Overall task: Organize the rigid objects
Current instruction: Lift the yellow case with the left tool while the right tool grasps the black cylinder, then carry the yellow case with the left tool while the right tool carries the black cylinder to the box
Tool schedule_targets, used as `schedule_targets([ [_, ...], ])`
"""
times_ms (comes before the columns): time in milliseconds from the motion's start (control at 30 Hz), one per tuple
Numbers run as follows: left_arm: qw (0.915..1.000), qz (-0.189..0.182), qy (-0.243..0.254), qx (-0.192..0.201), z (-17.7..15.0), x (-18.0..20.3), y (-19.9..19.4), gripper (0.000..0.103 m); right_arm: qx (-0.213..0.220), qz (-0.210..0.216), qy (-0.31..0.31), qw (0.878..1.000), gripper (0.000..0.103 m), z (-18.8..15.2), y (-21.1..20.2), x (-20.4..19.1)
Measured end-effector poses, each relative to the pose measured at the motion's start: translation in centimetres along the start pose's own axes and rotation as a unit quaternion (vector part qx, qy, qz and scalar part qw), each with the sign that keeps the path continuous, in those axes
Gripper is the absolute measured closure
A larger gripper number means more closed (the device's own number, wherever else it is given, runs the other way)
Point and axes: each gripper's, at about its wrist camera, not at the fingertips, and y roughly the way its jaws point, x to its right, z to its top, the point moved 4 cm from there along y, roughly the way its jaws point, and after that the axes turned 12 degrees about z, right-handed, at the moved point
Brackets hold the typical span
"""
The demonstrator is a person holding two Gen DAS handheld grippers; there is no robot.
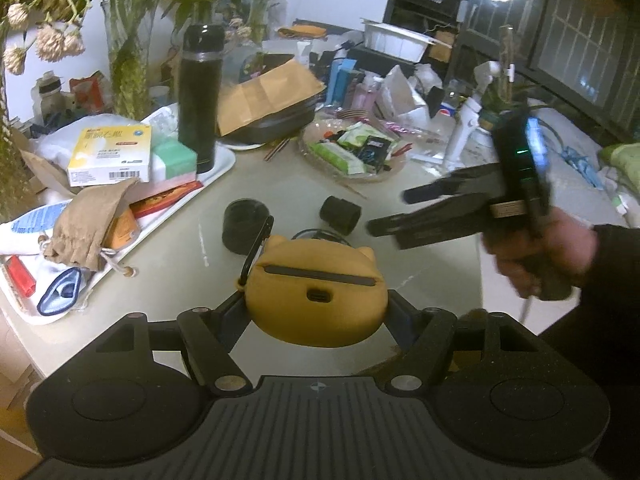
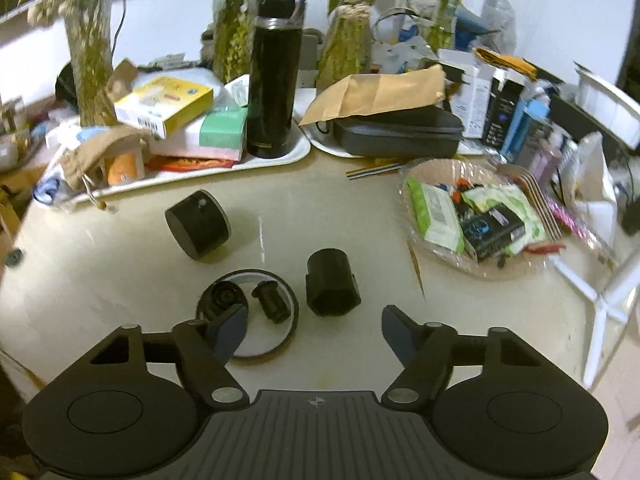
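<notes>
My left gripper (image 1: 316,308) is shut on a yellow cat-shaped earbud case (image 1: 316,296) with a black carabiner, held above the table. Beyond it lie a black round cylinder (image 1: 245,222) and a black hexagonal cap (image 1: 340,215). My right gripper (image 1: 386,210) shows at the right of the left wrist view, open and empty. In the right wrist view my right gripper (image 2: 314,330) is open above the table, near the hexagonal cap (image 2: 332,282), a black ring lid (image 2: 248,312) holding small black parts, and the round cylinder (image 2: 198,230).
A white tray (image 2: 280,160) holds a tall black flask (image 2: 274,76), boxes and a cloth pouch. A dark case under brown paper (image 2: 400,132) and a clear snack bowl (image 2: 480,216) stand behind. Plant vases line the back.
</notes>
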Motion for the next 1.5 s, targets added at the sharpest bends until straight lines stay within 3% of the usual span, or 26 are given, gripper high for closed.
schedule_targets([
  [467,0.9998,-0.015,-0.009,-0.003,-0.4,-0.2,-0.8,0.033,-0.024,-0.056,-0.057,0.997,0.045,0.7,5.8,0.8],
  [800,0.9998,-0.018,-0.009,-0.007,-0.9,-0.2,-0.9,0.033,-0.056,-0.063,-0.052,0.995,0.058,0.3,8.4,1.3],
  [1133,0.9994,-0.031,-0.014,-0.010,-1.2,0.1,-1.3,0.033,-0.044,-0.058,-0.032,0.997,0.059,-0.1,5.6,1.7],
  [1500,0.9995,-0.030,-0.001,-0.009,-1.6,1.2,-2.1,0.033,0.001,-0.038,0.019,0.999,0.060,-0.8,-1.2,1.6],
])
